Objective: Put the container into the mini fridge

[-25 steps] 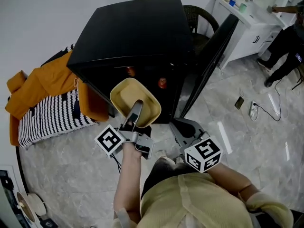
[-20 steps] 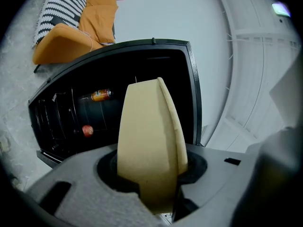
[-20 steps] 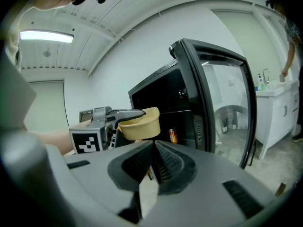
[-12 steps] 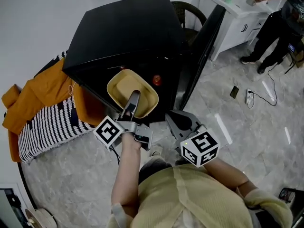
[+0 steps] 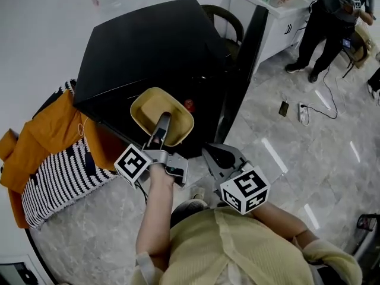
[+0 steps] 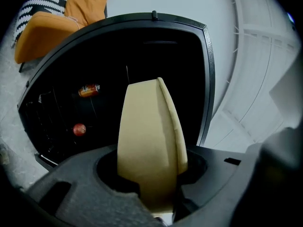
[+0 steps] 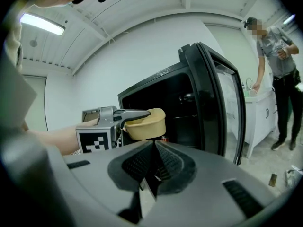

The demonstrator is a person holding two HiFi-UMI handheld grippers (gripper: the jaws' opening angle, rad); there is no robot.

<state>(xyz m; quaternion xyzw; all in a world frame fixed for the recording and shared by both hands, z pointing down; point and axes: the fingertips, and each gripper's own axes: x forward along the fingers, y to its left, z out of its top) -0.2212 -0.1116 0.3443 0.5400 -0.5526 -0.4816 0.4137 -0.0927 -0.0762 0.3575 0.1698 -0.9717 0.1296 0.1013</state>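
Observation:
The tan, open-topped container (image 5: 161, 116) hangs in front of the black mini fridge (image 5: 148, 46), at its dark opening. My left gripper (image 5: 160, 129) is shut on the container's near rim. In the left gripper view the container (image 6: 149, 136) stands edge-on between the jaws, facing the fridge interior (image 6: 118, 84). The fridge door (image 5: 240, 79) is swung open to the right. My right gripper (image 5: 215, 155) hovers lower right of the container, shut and empty. In the right gripper view its gripper (image 7: 152, 161) has its pads touching, with the container (image 7: 146, 122) ahead.
Two red items (image 6: 89, 90) (image 6: 79, 129) sit on the fridge shelves. Orange cloth and striped fabric (image 5: 41, 159) lie left of the fridge. A chair (image 5: 228, 19) and a white cabinet (image 5: 270, 13) stand behind, with a person (image 5: 329, 16) there. A phone (image 5: 284, 108) lies on the floor.
My left gripper has carried the container a little closer to the fridge opening, still gripping it. The right gripper stays shut. The person at the back has stepped up to the cabinet.

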